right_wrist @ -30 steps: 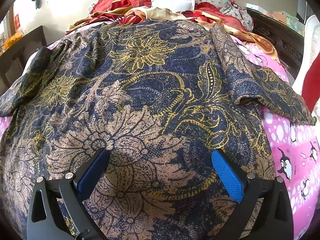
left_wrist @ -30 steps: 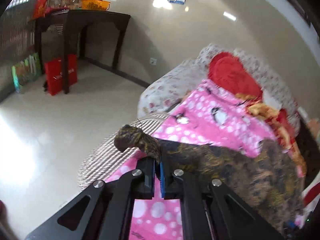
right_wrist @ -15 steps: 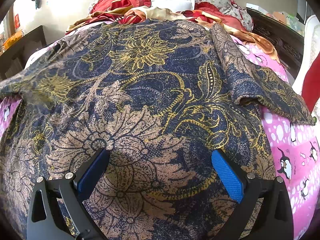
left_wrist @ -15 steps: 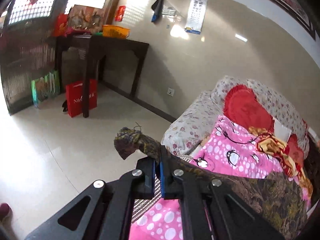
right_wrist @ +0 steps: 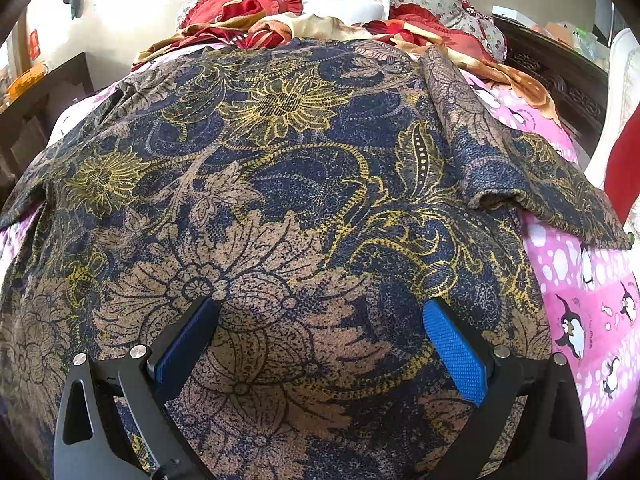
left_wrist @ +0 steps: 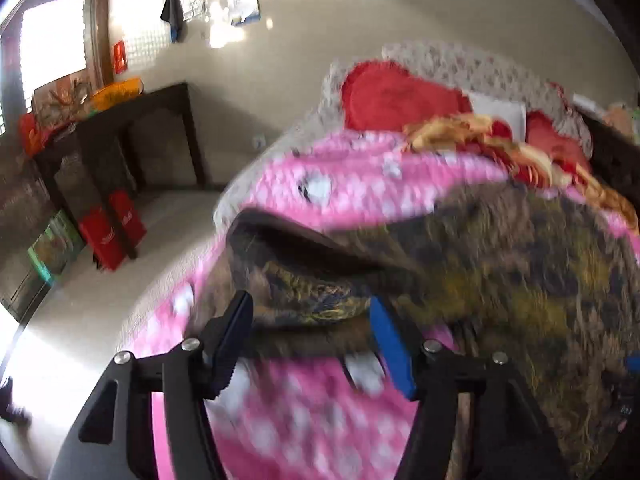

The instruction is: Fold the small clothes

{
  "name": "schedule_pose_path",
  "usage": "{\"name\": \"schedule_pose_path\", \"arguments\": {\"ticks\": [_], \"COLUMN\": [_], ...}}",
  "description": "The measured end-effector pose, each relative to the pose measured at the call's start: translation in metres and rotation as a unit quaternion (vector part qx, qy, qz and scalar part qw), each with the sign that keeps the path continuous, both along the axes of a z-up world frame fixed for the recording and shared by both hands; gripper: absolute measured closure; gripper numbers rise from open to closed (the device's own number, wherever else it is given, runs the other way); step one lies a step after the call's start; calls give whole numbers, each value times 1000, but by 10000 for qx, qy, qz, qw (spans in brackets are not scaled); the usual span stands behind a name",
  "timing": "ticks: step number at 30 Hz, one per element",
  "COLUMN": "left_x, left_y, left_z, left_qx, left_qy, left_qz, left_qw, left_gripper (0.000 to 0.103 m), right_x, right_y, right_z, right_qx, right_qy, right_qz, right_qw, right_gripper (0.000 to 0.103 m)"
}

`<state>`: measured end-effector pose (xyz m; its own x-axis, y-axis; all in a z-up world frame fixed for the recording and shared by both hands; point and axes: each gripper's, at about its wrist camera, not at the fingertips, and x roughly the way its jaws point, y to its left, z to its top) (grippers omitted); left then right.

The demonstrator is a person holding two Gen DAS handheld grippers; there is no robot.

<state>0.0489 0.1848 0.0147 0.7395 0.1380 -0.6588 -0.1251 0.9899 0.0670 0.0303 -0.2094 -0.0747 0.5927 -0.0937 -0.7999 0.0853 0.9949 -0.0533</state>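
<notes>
Left hand-held gripper [left_wrist: 310,316] jaws opening, the floral garment's [right_wrist: 280,184] left sleeve [left_wrist: 304,292] loose between them, body stretching right toward the spread right hand-held gripper [right_wrist: 320,332].

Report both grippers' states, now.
Left gripper: jaws opening, a fold of the dark blue, tan and yellow floral cloth garment between them, not pressed.
Right gripper: open over the same garment, holding nothing.

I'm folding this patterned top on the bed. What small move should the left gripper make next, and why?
Probably draw the left gripper back clear of the sleeve: its jaws are opening and the cloth lies loose between them, no longer pinched. The right gripper hangs open over the top.
</notes>
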Motion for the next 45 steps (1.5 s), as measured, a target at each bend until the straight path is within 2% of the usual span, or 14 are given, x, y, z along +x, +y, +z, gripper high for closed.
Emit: {"name": "schedule_pose_path", "arguments": {"ticks": [3,8,11,14,15,16,18,21,24,45], "left_x": [-21,-42,-38,-27,-24,-25,-26,-24,-23,-20], "left_y": [-39,-110,-139,-161,-164,-163,-156,-147,-147,-143], "left_z": [-18,-37,-44,-68,-76,-78,-81,-84,-86,-87], "left_qx": [48,-91,-110,117,142,92,28,-230,-255,-385], "left_qy": [284,656,731,983,1094,1035,987,1061,1100,1137], "left_qz": [-472,-1358,-1530,-1526,-1477,-1419,-1131,-1043,-1026,-1033], "left_qw": [9985,9885,9855,9833,9829,9844,9887,9886,9883,9874], "left_gripper": [38,38,36,35,31,27,10,5,2,1], "right_x": [0,0,1,1,1,1,0,1,1,0], "right_y": [0,0,1,2,2,2,2,3,2,2], "right_z": [0,0,0,0,0,0,0,0,0,0], "right_qx": [3,18,15,11,10,7,7,-5,7,-36], "right_qy": [0,14,23,29,27,31,20,32,36,34], "right_qz": [0,1,1,0,1,1,1,1,0,7], "right_qw": [10000,10000,10000,10000,10000,10000,10000,10000,10000,10000], "right_gripper": [0,0,0,0,0,0,0,0,0,0]}}
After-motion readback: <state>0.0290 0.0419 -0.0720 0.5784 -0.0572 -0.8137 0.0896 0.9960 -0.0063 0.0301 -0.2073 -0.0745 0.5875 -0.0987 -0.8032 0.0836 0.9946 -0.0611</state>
